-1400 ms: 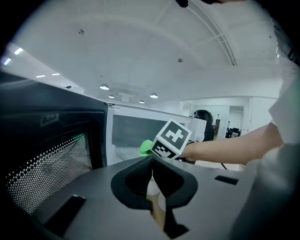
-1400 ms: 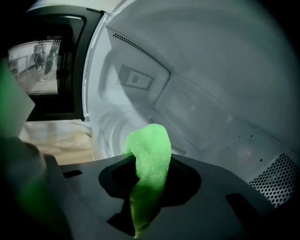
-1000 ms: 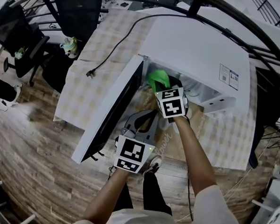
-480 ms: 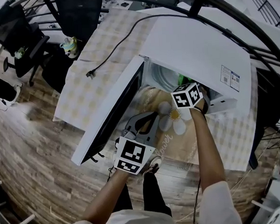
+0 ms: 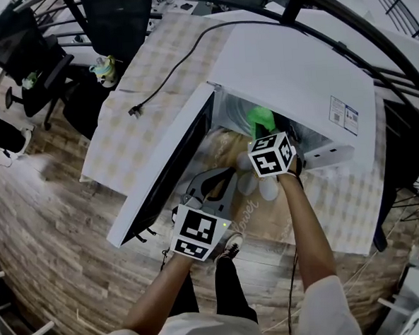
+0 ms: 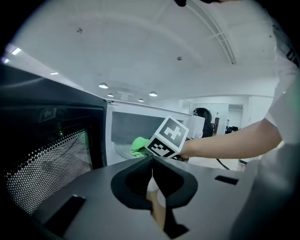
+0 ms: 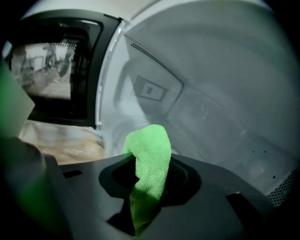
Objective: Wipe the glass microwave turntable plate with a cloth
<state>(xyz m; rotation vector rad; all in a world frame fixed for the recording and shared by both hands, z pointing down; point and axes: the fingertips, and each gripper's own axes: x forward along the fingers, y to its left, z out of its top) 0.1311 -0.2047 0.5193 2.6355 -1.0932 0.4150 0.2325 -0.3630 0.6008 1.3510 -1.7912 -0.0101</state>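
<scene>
A white microwave (image 5: pixel 295 66) stands on the table with its door (image 5: pixel 164 176) swung open to the left. My right gripper (image 5: pixel 265 133) reaches into the cavity, shut on a green cloth (image 5: pixel 261 117). In the right gripper view the cloth (image 7: pixel 149 145) bulges out between the jaws of that gripper (image 7: pixel 151 174), above the blurred glass turntable plate (image 7: pixel 115 136) on the cavity floor. My left gripper (image 5: pixel 214 183) hangs in front of the open door, jaws shut with nothing between them (image 6: pixel 152 160). From the left gripper view I see the right gripper's marker cube (image 6: pixel 168 137) and the cloth (image 6: pixel 138 146) at the cavity mouth.
The microwave's power cord (image 5: pixel 168 74) trails unplugged over the checkered tablecloth (image 5: pixel 132 125). A flower-print mat (image 5: pixel 258 210) lies before the microwave. Office chairs (image 5: pixel 25 50) stand at the far left, and a dark metal rail (image 5: pixel 371 40) arcs behind the table.
The right gripper swept the green cloth from the left of the cavity to the right, then back toward the middle. The left gripper has stayed put.
</scene>
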